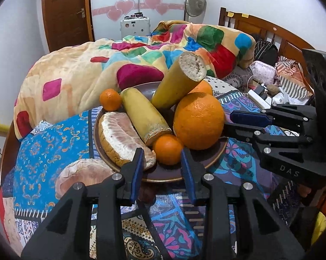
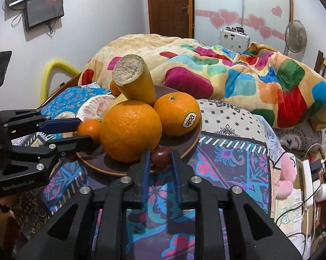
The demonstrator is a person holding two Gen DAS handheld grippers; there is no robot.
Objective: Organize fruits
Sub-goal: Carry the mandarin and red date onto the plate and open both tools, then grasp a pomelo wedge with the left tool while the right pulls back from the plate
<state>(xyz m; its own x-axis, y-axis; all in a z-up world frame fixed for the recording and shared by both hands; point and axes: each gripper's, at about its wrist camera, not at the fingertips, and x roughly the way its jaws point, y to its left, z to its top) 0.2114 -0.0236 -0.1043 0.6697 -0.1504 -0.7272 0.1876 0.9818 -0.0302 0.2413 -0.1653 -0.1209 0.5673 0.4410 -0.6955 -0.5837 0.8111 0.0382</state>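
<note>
A brown plate (image 1: 214, 158) on the patterned bedspread holds a big orange (image 1: 198, 121), two cut banana pieces (image 1: 144, 117), a peeled pomelo wedge (image 1: 121, 138), and small tangerines (image 1: 167, 149). My left gripper (image 1: 161, 158) is open at the plate's near rim, its fingers on either side of a small tangerine without touching it. In the right wrist view the plate (image 2: 191, 145) also holds a stickered orange (image 2: 177, 113). My right gripper (image 2: 160, 158) is shut on a small dark red fruit (image 2: 161, 157) at the plate's edge.
A pomelo peel piece (image 1: 82, 177) lies on the bedspread left of the plate. A bunched colourful quilt (image 1: 111, 65) lies behind. Chargers and cables (image 2: 312, 173) sit to the right. The wooden headboard (image 1: 260, 28) is at the far right.
</note>
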